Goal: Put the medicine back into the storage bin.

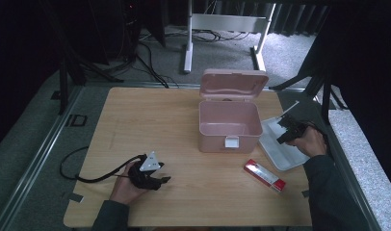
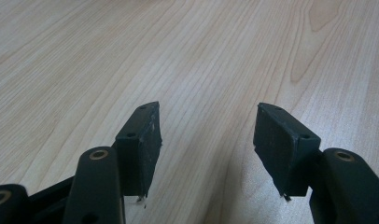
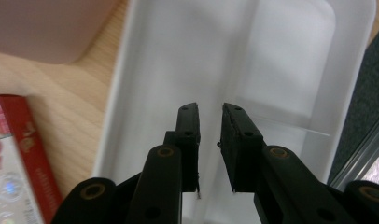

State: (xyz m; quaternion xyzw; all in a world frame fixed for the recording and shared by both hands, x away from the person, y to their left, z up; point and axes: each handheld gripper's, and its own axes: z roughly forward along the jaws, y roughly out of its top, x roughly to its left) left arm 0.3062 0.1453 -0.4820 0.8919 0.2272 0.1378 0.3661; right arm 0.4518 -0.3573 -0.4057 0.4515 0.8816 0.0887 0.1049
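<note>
Wooden worktop (image 1: 174, 125): right hand-held gripper (image 3: 210, 112) is held over white tray (image 3: 290, 60) at 3 o'clock, jaws slightly apart, nothing gripped; left hand-held gripper (image 2: 206, 135) at 7 o'clock, jaws apart, empty.

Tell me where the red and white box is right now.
In the high view the red and white box lies flat on the table, near its front right, in front of the open pink container and just left of the white tray under the right gripper.

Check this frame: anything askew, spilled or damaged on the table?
Nothing spilled or damaged. The white tray sits askew and juts past the table's right edge; the red box lies at a slant. The pink box stands open and square.
</note>
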